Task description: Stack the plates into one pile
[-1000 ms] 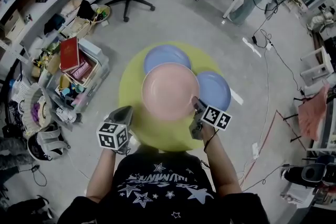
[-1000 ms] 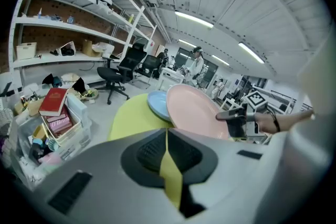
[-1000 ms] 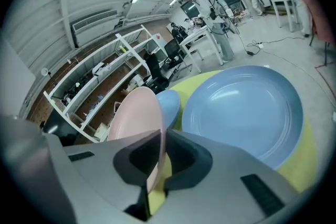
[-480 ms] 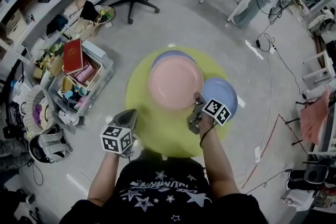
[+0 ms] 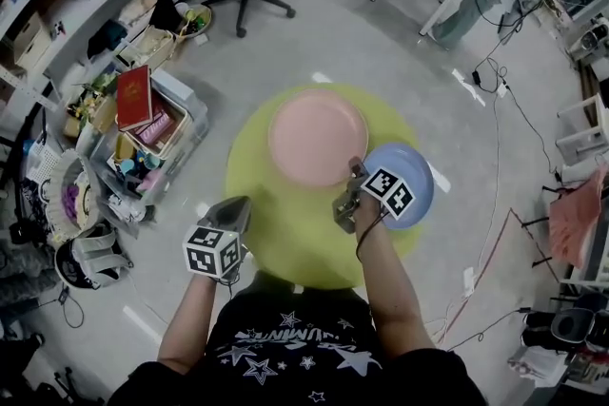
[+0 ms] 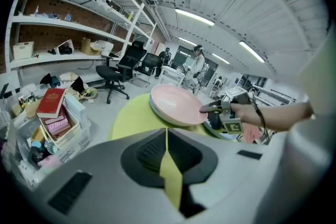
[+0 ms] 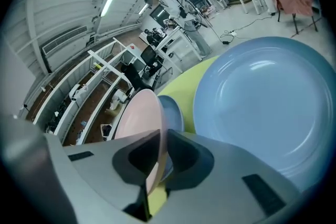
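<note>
On the round yellow-green desk (image 5: 285,247) the pink plate (image 5: 317,136) lies on top of a blue plate (image 7: 172,113), whose edge shows beneath it only in the right gripper view; a second blue plate (image 5: 421,168) lies alone just beside this pile, at its right; the right gripper (image 5: 352,172) reaches in between the two, its jaws narrow and closed on the pink plate's near rim, though they have just been opening a little; the left gripper (image 5: 236,204) hovers over the desk's near left edge, well apart from the plates, its jaws pressed together with nothing between them.
</note>
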### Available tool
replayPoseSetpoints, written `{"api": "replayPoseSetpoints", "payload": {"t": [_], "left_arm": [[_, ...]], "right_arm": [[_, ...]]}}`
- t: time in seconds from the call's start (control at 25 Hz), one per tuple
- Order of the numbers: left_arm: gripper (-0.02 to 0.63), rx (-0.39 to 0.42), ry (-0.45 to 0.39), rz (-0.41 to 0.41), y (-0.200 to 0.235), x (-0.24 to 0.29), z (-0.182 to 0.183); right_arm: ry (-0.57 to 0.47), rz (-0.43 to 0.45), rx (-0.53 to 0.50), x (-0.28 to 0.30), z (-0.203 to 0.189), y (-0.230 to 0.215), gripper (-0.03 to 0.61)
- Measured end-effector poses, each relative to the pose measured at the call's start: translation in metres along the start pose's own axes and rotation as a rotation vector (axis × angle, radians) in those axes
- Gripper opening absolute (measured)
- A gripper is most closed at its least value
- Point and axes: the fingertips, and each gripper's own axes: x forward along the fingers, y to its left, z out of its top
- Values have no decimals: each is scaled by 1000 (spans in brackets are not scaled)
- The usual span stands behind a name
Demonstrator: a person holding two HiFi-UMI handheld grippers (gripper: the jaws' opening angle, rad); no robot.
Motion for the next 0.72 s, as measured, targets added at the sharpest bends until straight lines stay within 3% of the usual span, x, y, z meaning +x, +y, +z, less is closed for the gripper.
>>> {"api": "replayPoseSetpoints", "payload": {"t": [0.52,0.72], "left_arm": [[20,-6,14,44,-14,7,3],[20,-5,9,51,-20,10,3]], "right_arm": [[17,-35,17,18,15,-7,51],[43,-25,-52,23,14,-6,51]]}}
